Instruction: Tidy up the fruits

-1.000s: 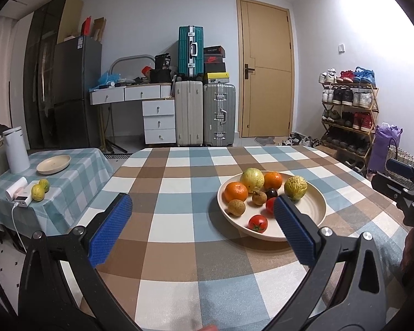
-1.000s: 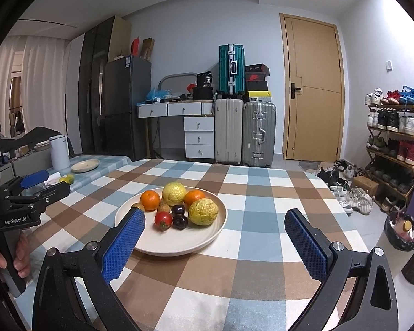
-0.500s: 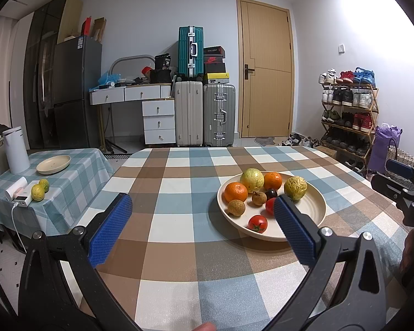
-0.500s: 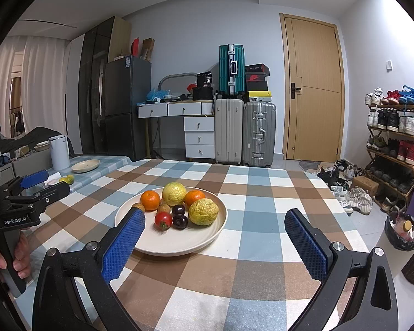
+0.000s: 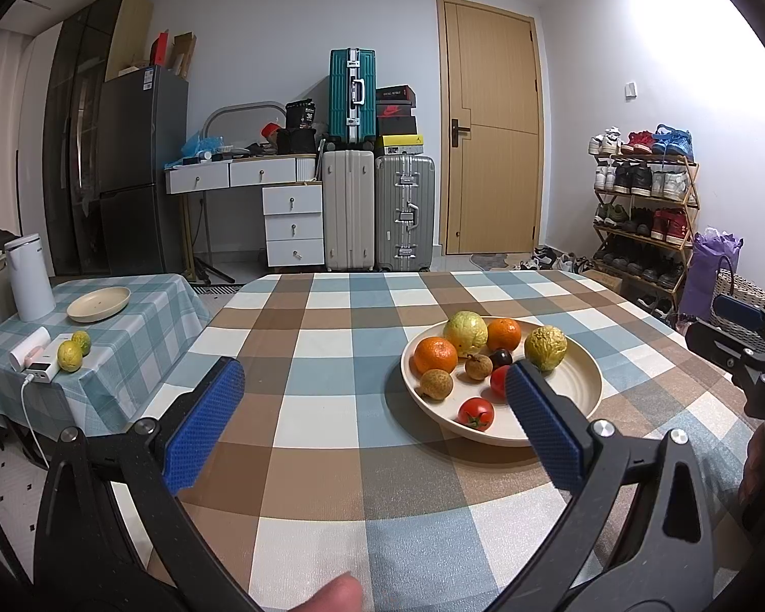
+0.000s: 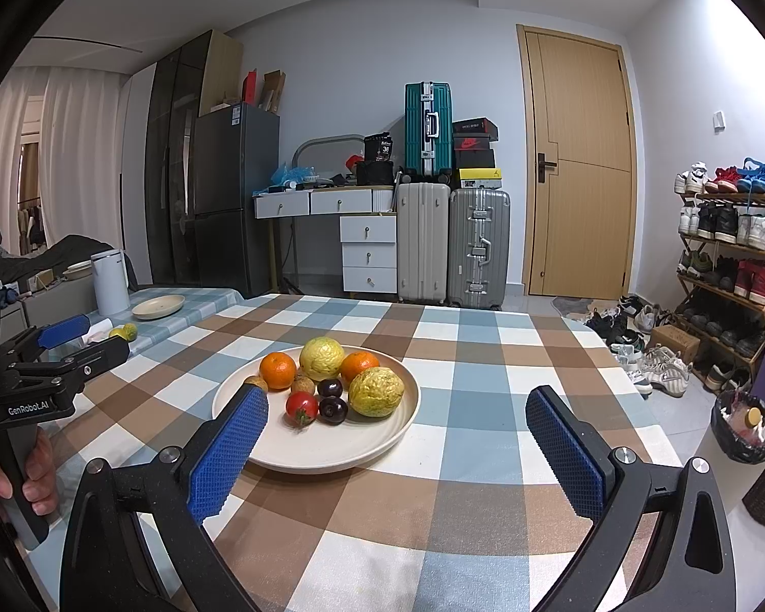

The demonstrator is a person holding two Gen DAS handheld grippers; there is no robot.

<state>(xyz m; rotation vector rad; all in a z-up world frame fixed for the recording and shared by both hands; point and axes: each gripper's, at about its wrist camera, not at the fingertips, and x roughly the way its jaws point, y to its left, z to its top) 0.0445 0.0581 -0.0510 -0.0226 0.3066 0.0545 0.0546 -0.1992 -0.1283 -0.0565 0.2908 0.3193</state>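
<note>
Both the left gripper (image 5: 372, 382) and right gripper (image 6: 398, 408) stood wide apart, empty; the plate (image 6: 362, 443) beyond them held the fruit (image 6: 376, 391).

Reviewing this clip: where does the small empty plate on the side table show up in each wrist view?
Left wrist: the empty plate lies at far left, on the teal-checked side table, right of the white kettle.
Right wrist: the plate is smaller, at left mid-height, right of the kettle.
Shared landmark: the teal suitcase.
</note>
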